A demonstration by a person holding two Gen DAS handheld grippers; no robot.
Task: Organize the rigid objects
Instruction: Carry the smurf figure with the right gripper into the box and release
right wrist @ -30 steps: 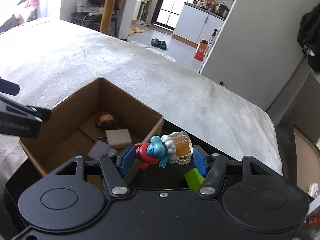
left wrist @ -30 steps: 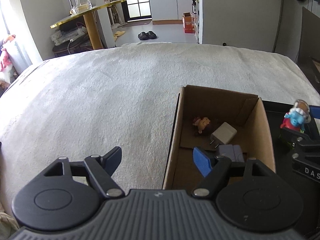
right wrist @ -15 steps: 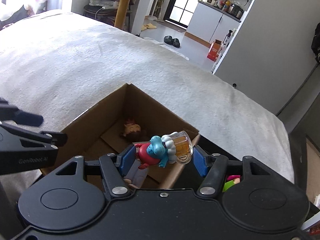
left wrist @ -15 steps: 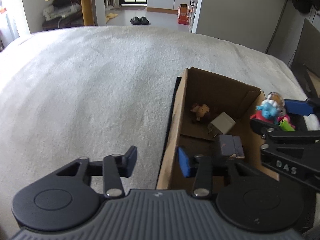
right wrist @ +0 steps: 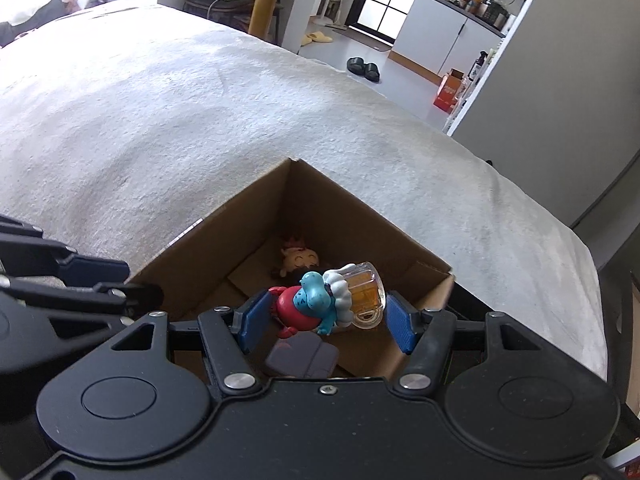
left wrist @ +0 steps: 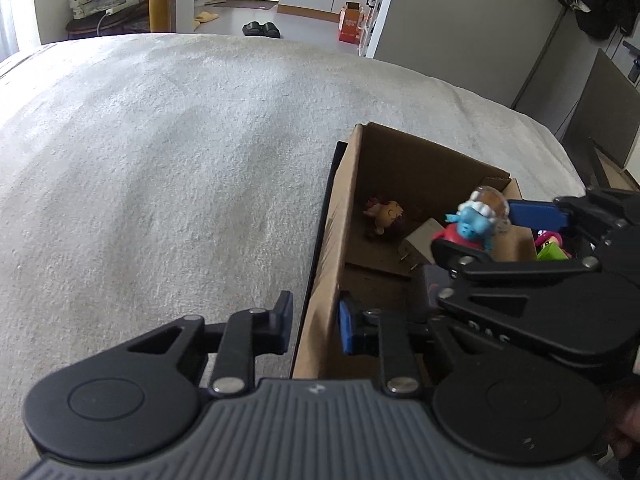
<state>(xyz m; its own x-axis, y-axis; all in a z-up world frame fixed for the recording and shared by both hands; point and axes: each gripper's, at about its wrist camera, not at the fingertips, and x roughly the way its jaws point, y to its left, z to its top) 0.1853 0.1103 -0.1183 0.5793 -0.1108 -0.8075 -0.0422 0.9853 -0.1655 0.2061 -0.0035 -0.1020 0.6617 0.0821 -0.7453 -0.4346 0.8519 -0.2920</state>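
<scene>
A cardboard box [right wrist: 344,216] sat open on a pale cover [left wrist: 160,160] spread over a wide surface, with a black tray [left wrist: 576,248] just beside the box on its right. Inside the box lay a small doll head [right wrist: 298,258] near the far corner, a white plug adapter [left wrist: 418,242] and a grey block [right wrist: 302,358] nearer the cameras.

The right gripper [right wrist: 324,320] hung over the box, its jaws clamped on a blue toy figure [right wrist: 316,304] carrying a clear mug, held on its side above the box floor. The left gripper [left wrist: 314,326] straddled the box's left wall, 1 blue pad outside over the cover and 1 inside; the jaws had just been closing and stood close to the cardboard on both sides, though contact could not be made out.

The left wrist view alone showed the adapter and a pink and a green item [left wrist: 552,246] on the tray; the right gripper's body blocked much of the box's near right side there. The right wrist view alone showed the grey block clearly, directly below the held figure, and the left gripper's fingers at the box's left edge.

A second earlier the toy figure was over the tray, outside the box's right wall; it had since crossed over the box. The left jaws, then wide apart, had narrowed around the wall.

Black slippers [right wrist: 362,68] and a yellow table leg [right wrist: 266,0] stood on the floor beyond.
</scene>
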